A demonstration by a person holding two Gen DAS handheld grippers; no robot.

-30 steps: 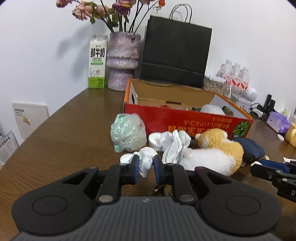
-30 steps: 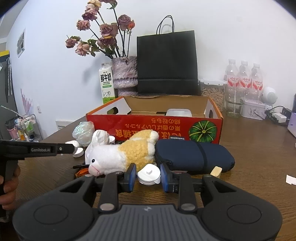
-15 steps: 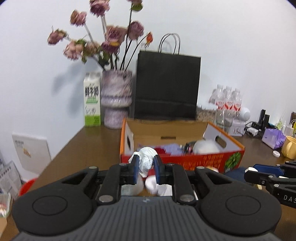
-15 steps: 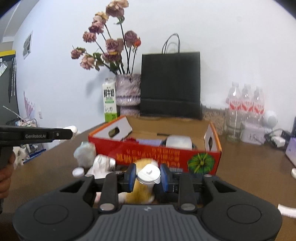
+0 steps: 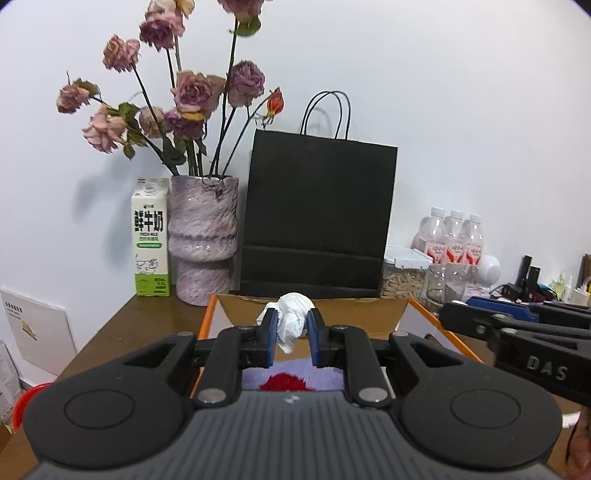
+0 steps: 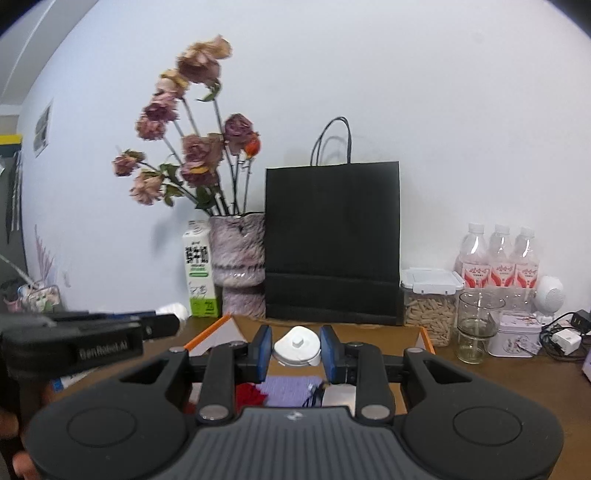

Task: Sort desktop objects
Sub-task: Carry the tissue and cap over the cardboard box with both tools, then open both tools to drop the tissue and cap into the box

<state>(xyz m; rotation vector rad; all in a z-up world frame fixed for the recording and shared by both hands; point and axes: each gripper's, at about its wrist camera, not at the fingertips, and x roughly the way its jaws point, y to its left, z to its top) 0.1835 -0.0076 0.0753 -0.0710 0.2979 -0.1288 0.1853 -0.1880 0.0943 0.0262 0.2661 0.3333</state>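
Cardboard box (image 5: 369, 317): front wall and most contents are hiding behind the left gripper (image 5: 290, 334).
Top roses (image 5: 240, 11): being cropped by the frame edge.
Milk carton (image 6: 199, 273): print is blurring, unreadable.

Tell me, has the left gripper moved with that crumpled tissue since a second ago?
Yes. The left gripper carried the crumpled tissue up off the table and forward; it now hangs above the open cardboard box.
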